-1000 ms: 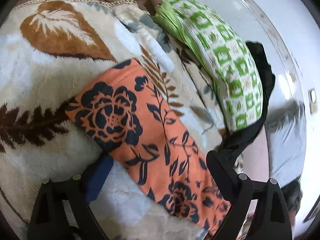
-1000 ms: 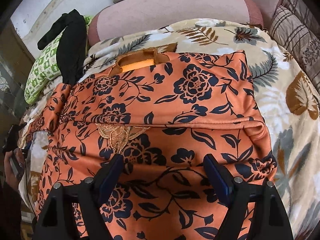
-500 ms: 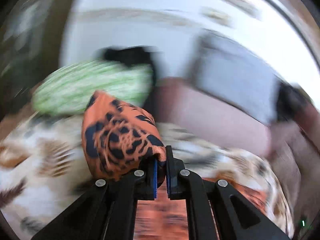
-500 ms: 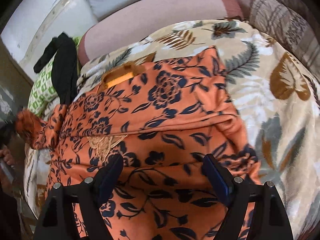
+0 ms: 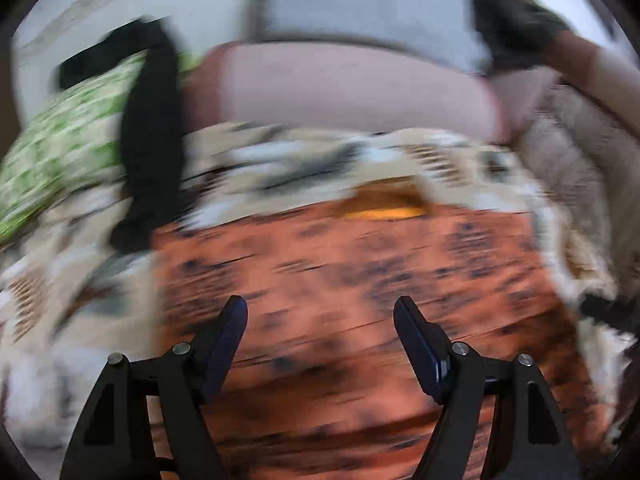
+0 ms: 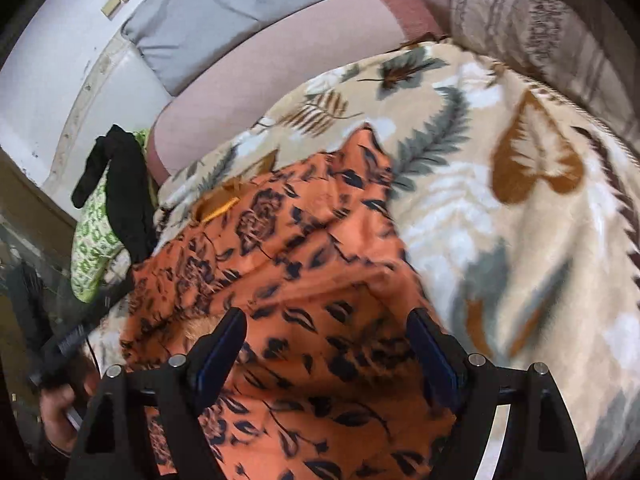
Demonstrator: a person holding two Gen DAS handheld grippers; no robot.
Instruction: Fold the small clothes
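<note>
An orange garment (image 6: 304, 280) printed with dark blue flowers and leaves lies spread on a cream leaf-patterned blanket (image 6: 500, 216) that covers the bed, and both grippers hang over it. The right gripper (image 6: 326, 348) has its jaws wide apart with nothing between them; its blue-padded fingers (image 6: 434, 356) frame the nearer part of the cloth, though whether they touch it cannot be told. The far corner of the garment comes to a point on the blanket, and a yellow-orange neckline band (image 6: 219, 209) shows near its far left edge. The left wrist view is heavily smeared by motion blur, yet the left gripper (image 5: 320, 336) is plainly spread open too and grips nothing, with the same garment (image 5: 360, 288) filling the space beneath and ahead of it and the yellow band (image 5: 384, 212) visible at its far edge. Left of the garment sits a green-and-white patterned pillow (image 6: 94, 248) with a black piece of clothing (image 6: 124, 200) draped across it; in the left view the black cloth (image 5: 150, 140) runs down to just beside the orange fabric. Behind the blanket lie a pinkish bolster (image 6: 288, 56) and a grey pillow (image 6: 224, 16), and a striped beige cushion (image 6: 532, 20) sits at the far right
</note>
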